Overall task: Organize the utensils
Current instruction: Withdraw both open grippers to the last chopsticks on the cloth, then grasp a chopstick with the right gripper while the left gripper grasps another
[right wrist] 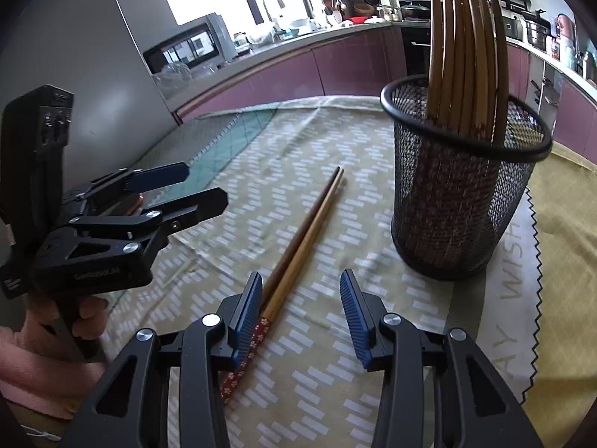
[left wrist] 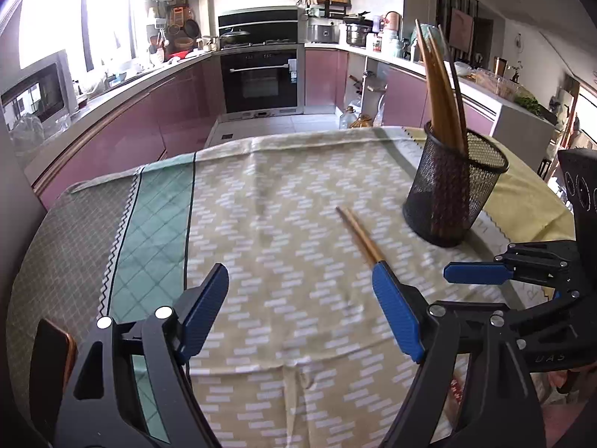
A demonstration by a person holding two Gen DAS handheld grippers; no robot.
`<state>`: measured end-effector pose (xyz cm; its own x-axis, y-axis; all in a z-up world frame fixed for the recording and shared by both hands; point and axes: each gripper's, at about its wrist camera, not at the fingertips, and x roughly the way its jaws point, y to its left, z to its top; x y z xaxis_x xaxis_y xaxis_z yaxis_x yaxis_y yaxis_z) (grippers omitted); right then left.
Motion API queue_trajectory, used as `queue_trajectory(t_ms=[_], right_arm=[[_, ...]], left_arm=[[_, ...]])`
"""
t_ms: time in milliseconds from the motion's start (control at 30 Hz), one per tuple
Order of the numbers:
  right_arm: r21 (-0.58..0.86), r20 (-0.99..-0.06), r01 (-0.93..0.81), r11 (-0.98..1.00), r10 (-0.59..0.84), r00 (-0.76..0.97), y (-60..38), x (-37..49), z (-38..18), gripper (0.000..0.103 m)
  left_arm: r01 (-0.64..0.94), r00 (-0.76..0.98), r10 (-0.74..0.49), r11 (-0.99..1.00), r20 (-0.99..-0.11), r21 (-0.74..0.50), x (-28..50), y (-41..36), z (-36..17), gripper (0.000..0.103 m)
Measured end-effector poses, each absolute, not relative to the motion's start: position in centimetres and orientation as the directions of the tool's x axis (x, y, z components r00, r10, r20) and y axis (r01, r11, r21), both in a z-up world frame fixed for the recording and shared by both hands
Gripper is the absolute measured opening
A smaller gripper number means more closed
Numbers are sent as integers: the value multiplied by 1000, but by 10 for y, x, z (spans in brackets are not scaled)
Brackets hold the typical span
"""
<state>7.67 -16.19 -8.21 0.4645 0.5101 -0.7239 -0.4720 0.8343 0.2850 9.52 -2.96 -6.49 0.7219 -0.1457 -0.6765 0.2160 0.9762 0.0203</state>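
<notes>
Loose chopsticks: one pair of chopsticks (right wrist: 303, 239) lies flat on the cloth at the lower centre of the right wrist view, tips pointing toward the upper right, the red flower-patterned handle end toward the bottom edge. This pair looks like the only utensil not yet put away.
Holder: a black mesh cup (right wrist: 459, 194) stands upright at the right of that view, near the loose pair but not touching it.
Sorted chopsticks: a bundle of wooden chopsticks (right wrist: 462, 48) already stands in the cup, leaning against its rim (so most of the job appears done).
Right gripper: the right gripper (right wrist: 302, 317) is partly open with nothing in it; its left pad sits just beside the pair's handle end, and the chopsticks run out between the jaws without being pinched.
Left gripper: the left gripper (left wrist: 300, 317) is wide open and empty over the bare cloth at the bottom of the left wrist view; its right-hand pad hides the near end of the pair there.
Surface: a patterned tablecloth (left wrist: 261, 201) covers the table, with no other utensils visible on it.
Remaining: judged from this, grasp the last pair, lift it and stand it in the cup.
</notes>
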Motion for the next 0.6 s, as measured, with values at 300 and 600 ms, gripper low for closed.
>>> queue_trajectory(t_ms=[300, 600], right_arm=[[232, -751, -454, 860, 456, 478, -150, 72, -87, 41], [193, -763, -452, 871, 422, 489, -146, 75, -88, 41]], left_arm=[[215, 718, -145, 976, -681, 19, 90, -31, -71, 79], [221, 713, -152, 975, -684, 13, 88, -30, -74, 79]])
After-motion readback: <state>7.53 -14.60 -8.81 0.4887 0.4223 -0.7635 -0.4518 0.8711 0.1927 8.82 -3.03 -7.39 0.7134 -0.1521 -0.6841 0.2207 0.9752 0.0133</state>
